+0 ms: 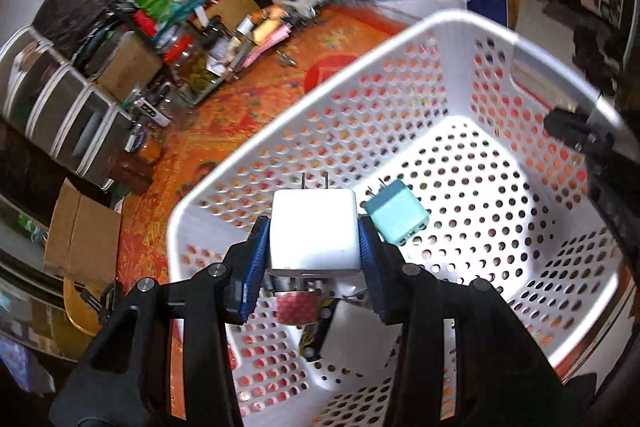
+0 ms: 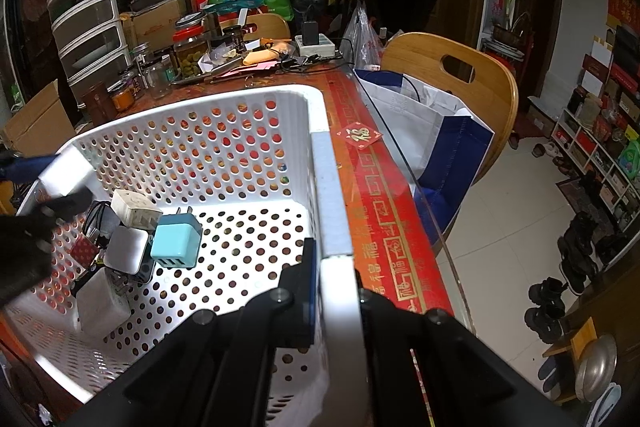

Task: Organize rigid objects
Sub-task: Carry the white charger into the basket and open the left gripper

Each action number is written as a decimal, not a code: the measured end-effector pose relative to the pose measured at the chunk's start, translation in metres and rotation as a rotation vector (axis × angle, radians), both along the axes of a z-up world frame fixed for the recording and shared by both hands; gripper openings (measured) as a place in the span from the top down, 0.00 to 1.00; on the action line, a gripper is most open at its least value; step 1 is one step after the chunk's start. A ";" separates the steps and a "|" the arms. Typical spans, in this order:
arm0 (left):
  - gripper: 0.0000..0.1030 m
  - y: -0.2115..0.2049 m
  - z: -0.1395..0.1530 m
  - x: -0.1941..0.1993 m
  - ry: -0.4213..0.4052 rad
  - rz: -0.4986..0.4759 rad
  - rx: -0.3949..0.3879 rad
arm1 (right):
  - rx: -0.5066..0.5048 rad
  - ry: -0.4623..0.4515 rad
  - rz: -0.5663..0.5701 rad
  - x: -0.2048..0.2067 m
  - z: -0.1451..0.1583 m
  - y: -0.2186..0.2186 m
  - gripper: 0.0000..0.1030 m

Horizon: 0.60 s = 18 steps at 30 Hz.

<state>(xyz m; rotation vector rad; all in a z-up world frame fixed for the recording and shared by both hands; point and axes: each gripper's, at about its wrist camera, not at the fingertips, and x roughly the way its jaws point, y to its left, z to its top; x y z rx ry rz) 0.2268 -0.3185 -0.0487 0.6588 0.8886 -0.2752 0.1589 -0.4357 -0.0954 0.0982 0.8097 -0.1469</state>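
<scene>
Left tool [image 1: 314,247] is clamped on the white charger [image 1: 314,231], blue pads tight on both its sides, prongs pointing away from me, held above the floor of the white basket [image 1: 248,155]. My read: I'm mid-placement, dropping this charger in with the rest. Next move, as I judge it, is to lower it to a bare patch of the perforated floor and then spread the fingers; plenty of free floor toward the middle and far side. Going left to right in the left wrist view: cardboard box [image 1: 82,231] and stacked drawers [image 1: 60,115] off the bench edge, jars and clutter on the orange bench cloth [image 1: 224,131], then the basket. Just right of my held charger sits the teal charger [image 1: 398,217], very near the right finger, so opening wide could nudge it. Below the held piece there's a red-patterned item [image 1: 298,309] and another white block [image 1: 352,335], partly hidden; I'd avoid stacking on those. Right tool [image 2: 340,291] is closed on the basket's right rim, one finger inside the wall and one outside, steadying it. From that view the pile sits in the left corner: white adapter [image 2: 134,209], teal charger, grey-white cube [image 2: 126,249], cables. Wooden chair [image 2: 452,83] and a blue-white bag [image 2: 440,131] stand past the bench edge, well clear of the work.
</scene>
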 end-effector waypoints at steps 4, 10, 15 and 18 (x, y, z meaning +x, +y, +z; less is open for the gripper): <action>0.60 -0.013 -0.028 0.011 0.076 -0.014 0.069 | 0.002 -0.004 0.005 -0.003 0.000 -0.002 0.98; 0.60 -0.018 -0.049 0.017 0.128 -0.015 0.124 | 0.006 -0.006 0.009 -0.003 -0.001 -0.002 0.98; 0.60 -0.016 -0.052 0.019 0.146 -0.010 0.130 | 0.006 -0.006 0.009 -0.003 0.000 -0.003 0.98; 0.60 -0.014 -0.052 0.021 0.168 -0.019 0.129 | 0.006 -0.004 0.009 -0.004 -0.001 -0.002 0.98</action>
